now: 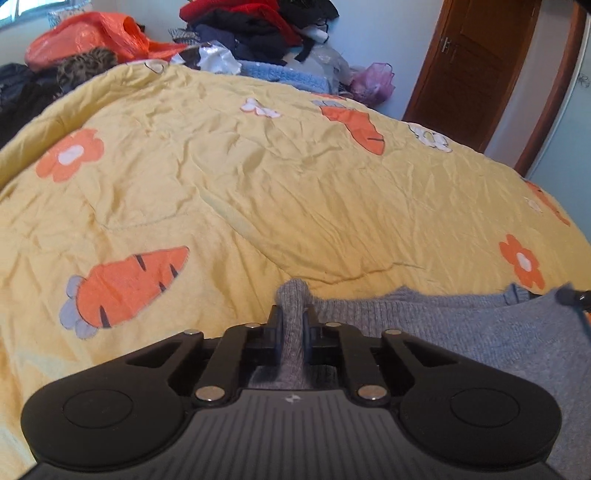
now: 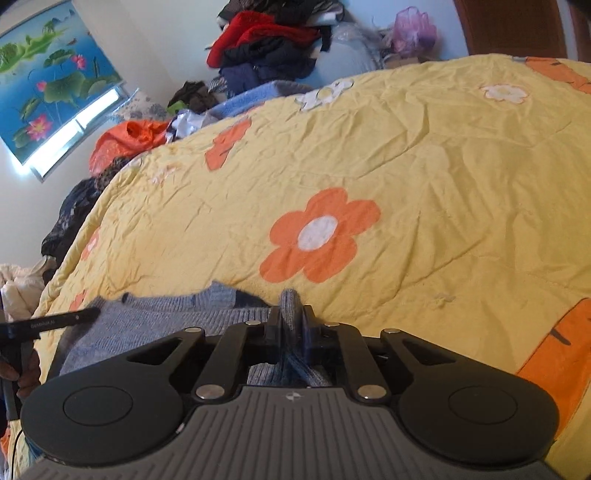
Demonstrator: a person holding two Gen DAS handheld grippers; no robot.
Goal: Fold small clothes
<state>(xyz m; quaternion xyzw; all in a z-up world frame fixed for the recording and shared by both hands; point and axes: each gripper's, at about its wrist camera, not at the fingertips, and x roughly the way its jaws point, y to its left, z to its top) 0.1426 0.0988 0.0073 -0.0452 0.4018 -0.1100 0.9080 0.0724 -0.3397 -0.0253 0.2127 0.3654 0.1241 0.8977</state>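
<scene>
Here the grey knitted garment [image 1: 461, 332] lay at the near edge of the yellow quilt [image 1: 258, 192], stretched sideways between the two tools. The left gripper [image 1: 293, 325] was pinched tight on a bunched fold of it, the knit rising as a ridge between the pressed pads and running off to the right across the lower part of the left wrist view. The right gripper [image 2: 291, 321] was likewise clamped on a fold of the garment [image 2: 166, 321], the cloth spreading away to the left in its own view. Both tools pointed forward and down toward the bed. In the right wrist view the other gripper's black finger tip showed at the far left, with part of a hand [image 2: 22, 373] under it.

Beyond the garment the quilt lay wide and bare of clothes, only wrinkled, with carrot and flower prints. Its far edge met a pile of clothes [image 1: 258, 26], an orange plastic bag [image 1: 92, 37] and a blue towel [image 1: 291, 75]. A wooden door [image 1: 476, 70] stood at the right.
</scene>
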